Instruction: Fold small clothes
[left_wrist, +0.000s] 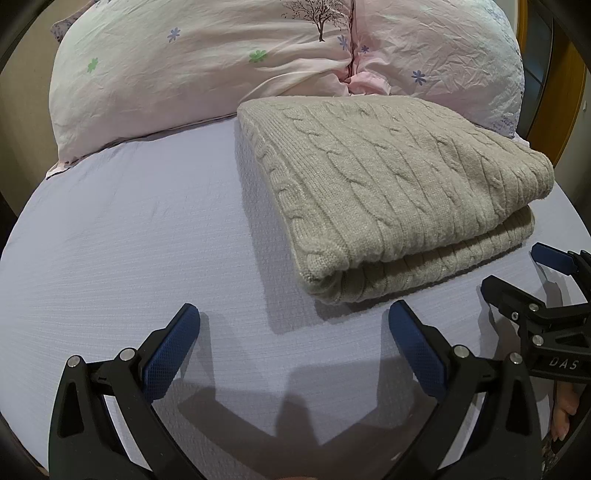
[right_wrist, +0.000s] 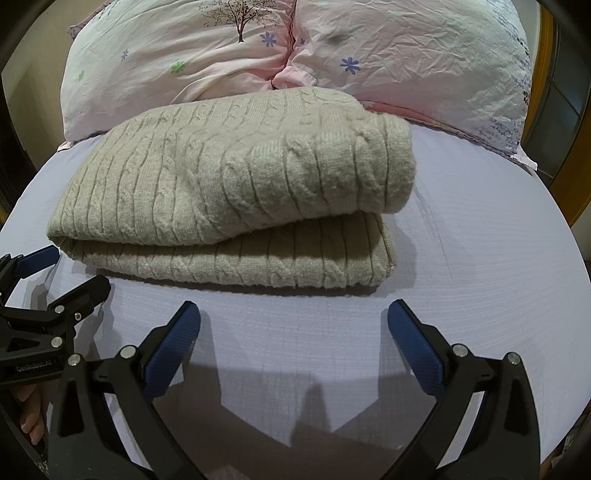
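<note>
Sweater: a beige cable-knit sweater (left_wrist: 399, 199) lies folded on the bed, the upper layer lying back over the lower one; sleeves and collar are hidden inside the fold, so I cannot tell how they are tucked.
Position: it rests on the lavender bed sheet (left_wrist: 129, 240), its far edge against the pillows, beyond both grippers and apart from them.
Left gripper: the left gripper (left_wrist: 293, 321) hovers over bare sheet with jaws spread wide, holding nothing; the sweater's near corner is ahead of it and to its right.
Right gripper: the right gripper (right_wrist: 293, 321) also has its jaws wide apart and grips nothing, pointing at the sweater's open layered edge.
Pillows: two pink flowered pillows (left_wrist: 207, 70) stand behind; their tops and outer ends are cut off by the fisheye border.
Hard to see: in each view the other gripper shows only partly at the frame edge, with a few fingertips (right_wrist: 31, 424) under it; the bed edges dissolve into the dark rim.
</note>
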